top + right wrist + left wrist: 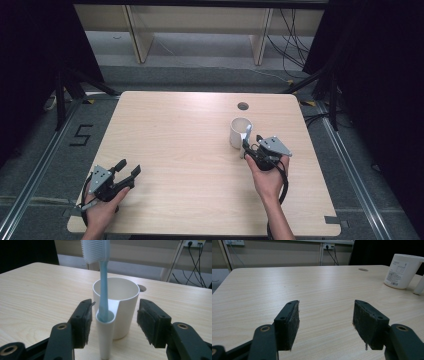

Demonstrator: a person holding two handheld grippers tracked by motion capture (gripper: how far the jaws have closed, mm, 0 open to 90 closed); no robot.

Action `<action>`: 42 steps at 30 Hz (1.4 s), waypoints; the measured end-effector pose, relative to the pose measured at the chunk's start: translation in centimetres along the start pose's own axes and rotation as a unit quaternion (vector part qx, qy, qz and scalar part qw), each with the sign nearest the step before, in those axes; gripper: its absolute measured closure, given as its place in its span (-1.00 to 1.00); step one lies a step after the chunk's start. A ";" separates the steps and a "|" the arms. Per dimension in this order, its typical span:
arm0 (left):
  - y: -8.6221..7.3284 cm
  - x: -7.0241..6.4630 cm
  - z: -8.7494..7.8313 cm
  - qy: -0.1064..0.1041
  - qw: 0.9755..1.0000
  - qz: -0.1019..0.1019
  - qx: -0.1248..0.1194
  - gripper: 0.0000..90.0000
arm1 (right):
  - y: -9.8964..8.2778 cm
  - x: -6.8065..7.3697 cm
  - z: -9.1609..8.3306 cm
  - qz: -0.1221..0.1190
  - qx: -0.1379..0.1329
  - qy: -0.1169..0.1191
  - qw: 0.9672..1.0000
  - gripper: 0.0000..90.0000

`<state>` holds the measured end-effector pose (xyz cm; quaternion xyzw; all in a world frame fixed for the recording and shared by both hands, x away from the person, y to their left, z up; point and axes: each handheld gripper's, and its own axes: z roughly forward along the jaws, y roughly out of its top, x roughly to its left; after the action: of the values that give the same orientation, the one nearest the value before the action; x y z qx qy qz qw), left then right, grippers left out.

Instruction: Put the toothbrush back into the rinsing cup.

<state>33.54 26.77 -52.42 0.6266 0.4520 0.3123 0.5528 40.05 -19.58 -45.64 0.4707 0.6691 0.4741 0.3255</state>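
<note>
The cup [240, 131] stands upright on the table [190, 170] at about two o'clock from the table's centre, just in front of the round cable hole [243, 106]. A toothbrush [101, 282] stands upright in the narrow tube holder [105, 336] on the cup's near side, bristles on top. The right gripper [251, 146] sits at the cup's five o'clock with its jaws spread wide to either side of the holder, pinching nothing; one pad looks just beside the tube, and whether it touches cannot be told. The left gripper [127, 168] rests near the table's eight o'clock corner, well apart from the cup, jaws also spread and empty.

The likely trouble is a knock. With the pad this close to the tube, a sideways pull of the right hand could likely catch the holder and tip the cup, or clip the handle and throw the brush out. A straight retreat toward six o'clock seems safer. The brush also stands tall and top-heavy, so a small nudge may rock it.

The right gripper view gives the brush, its blue handle and the tube it sits in, which the high view renders as a small pale shape. The left gripper view [325, 323] shows a printed label [395, 276] on the cup's side. The high view alone places both hands [270, 177] on the table together.
</note>
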 end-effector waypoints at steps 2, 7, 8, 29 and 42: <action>0.0 0.0 0.0 0.000 1.000 0.000 0.000 -0.16 | 0.0 0.0 -0.4 0.003 0.003 -0.002 1.000 0.02; 0.0 0.0 0.0 -0.001 1.000 0.003 0.001 -0.16 | 0.1 -0.4 -0.9 -0.004 0.005 0.000 1.000 0.03; 0.0 0.0 0.0 -0.001 1.000 0.004 0.001 -0.16 | 0.1 -0.5 -1.1 -0.010 0.007 -0.006 1.000 0.04; 0.0 -0.1 0.0 0.001 1.000 0.005 0.002 -0.16 | -2.3 -3.4 -4.9 -0.006 0.022 -0.027 0.999 0.05; 0.0 -0.1 0.1 0.000 1.000 0.005 -0.003 -0.16 | -4.8 -5.3 -6.7 0.005 0.041 -0.046 0.998 0.04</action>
<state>33.63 26.65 -52.46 0.6276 0.4475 0.3162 0.5531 34.45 -27.25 -47.93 0.5084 0.6702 0.4254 0.3339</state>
